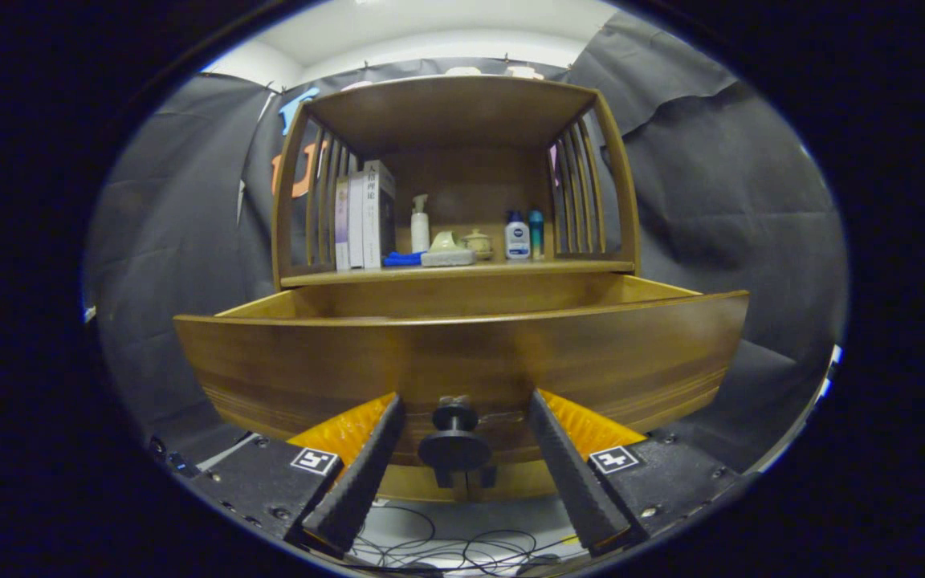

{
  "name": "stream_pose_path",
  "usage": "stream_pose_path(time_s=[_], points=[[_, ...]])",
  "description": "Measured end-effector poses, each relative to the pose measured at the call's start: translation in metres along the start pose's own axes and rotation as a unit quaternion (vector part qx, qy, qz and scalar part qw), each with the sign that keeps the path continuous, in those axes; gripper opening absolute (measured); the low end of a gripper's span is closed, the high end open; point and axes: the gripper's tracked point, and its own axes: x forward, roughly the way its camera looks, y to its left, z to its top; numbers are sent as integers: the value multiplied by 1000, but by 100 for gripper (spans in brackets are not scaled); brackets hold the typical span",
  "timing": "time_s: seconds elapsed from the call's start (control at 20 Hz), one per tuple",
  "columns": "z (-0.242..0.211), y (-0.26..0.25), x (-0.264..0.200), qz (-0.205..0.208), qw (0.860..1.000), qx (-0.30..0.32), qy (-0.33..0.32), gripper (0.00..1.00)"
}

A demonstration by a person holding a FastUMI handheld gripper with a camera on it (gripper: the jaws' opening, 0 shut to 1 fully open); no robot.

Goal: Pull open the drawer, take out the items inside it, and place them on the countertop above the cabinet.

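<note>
In the gripper view, the gripper [462, 409] is facing the drawer [462, 361], which is standing pulled out from the cabinet [454, 112]. The jaws are gaping open — the drawer's dark knob [454, 441] is sitting between them, touching neither. The drawer's inside is hidden behind its front panel. At 12 o'clock beyond the drawer, the bench [462, 270] is carrying books [364, 217], bottles [517, 237] and a blue cloth [402, 258].

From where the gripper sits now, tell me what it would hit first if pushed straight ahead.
The gripper is open, its fingers either side of the drawer knob without touching. Going straight on, the knob slides between them, then the fingertips probably meet the drawer front; depth is hard to judge.
</note>
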Motion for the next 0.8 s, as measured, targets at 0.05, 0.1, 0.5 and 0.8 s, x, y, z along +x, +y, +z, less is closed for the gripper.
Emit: stream_pose_path(time_s=[0.05, 0.1, 0.5, 0.8], points=[[-2, -1, 0, 0, 1000, -2, -2, 100], [0, 1, 1, 1, 1000, -1, -8, 100], [7, 2, 32, 6, 1000, -8, 11, 99], [18, 5, 68, 2, 1000, -17, 23, 99]])
